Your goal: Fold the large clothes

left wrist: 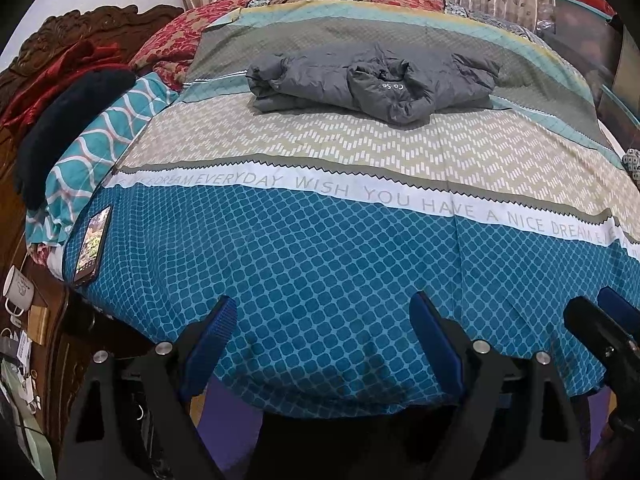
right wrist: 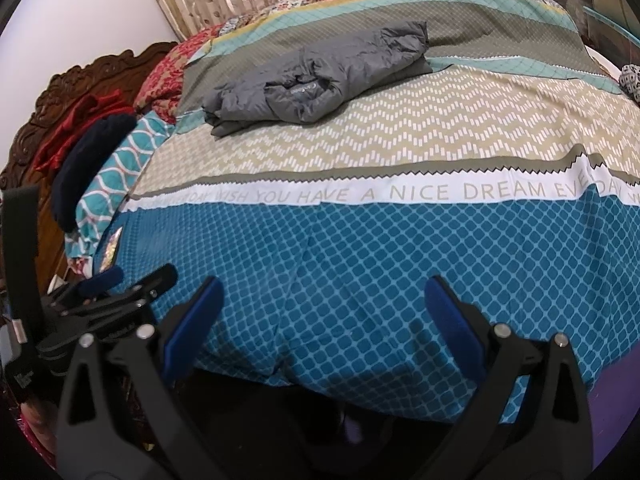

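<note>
A wide bed (left wrist: pixel 320 280) covered by a quilted spread banded in blue lattice, white lettering, beige chevron and grey-green fills both views. Far up it, on the beige and grey-green bands and well apart from both tools, lies the grey puffy quilted jacket (left wrist: pixel 372 82), already bundled into a compact, roughly rectangular stack with its hood or collar lying on top toward the foot of the bed. It looks light, soft and springy, with a slick shell; I would expect the folds to puff open and slide, so taking hold at a thick folded edge or seam should be surer than pinching the smooth top panel.

At the bed's left side, a teal-and-white wave-patterned pillow (left wrist: pixel 100 152) has a dark navy cloth (left wrist: pixel 64 136) draped over it. A smartphone with a lit screen (left wrist: pixel 93 245) rests on the blue corner. A white mug (left wrist: pixel 18 288) stands on a low wooden stand; its contents are not visible.

The left gripper (left wrist: pixel 320 332) and right gripper (right wrist: pixel 324 312) hover over the foot of the bed, jaws wide apart, holding nothing.
</note>
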Demonstrator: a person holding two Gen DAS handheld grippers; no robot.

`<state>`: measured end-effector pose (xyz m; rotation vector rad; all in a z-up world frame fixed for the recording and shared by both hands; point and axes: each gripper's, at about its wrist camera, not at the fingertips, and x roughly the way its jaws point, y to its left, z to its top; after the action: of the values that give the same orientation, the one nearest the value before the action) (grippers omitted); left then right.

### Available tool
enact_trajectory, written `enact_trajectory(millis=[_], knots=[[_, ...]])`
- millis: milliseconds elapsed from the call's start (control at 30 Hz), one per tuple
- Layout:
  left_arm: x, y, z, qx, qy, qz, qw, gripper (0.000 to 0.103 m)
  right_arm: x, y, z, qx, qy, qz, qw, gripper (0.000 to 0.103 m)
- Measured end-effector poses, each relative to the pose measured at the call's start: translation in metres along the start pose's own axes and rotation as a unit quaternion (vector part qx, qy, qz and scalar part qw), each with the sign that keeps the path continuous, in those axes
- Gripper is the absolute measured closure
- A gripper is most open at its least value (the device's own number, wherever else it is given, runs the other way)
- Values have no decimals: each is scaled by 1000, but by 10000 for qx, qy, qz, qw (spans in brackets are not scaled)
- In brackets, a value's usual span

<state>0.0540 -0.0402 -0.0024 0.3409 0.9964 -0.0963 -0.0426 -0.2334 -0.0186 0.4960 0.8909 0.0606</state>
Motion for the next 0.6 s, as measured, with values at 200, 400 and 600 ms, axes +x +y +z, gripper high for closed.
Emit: enact_trajectory(millis=[200,400,600], knots=[[1,-1,-1,24,12,3,10000,10,0,0,0,4,-2,1,10000,7],[0,-4,-2,60,9,9,10000,10,0,-1,0,8,-2,0,10000,7],[1,-3,-2,61,15,0,10000,10,-1,-1,0,16,-1,-4,10000,7]])
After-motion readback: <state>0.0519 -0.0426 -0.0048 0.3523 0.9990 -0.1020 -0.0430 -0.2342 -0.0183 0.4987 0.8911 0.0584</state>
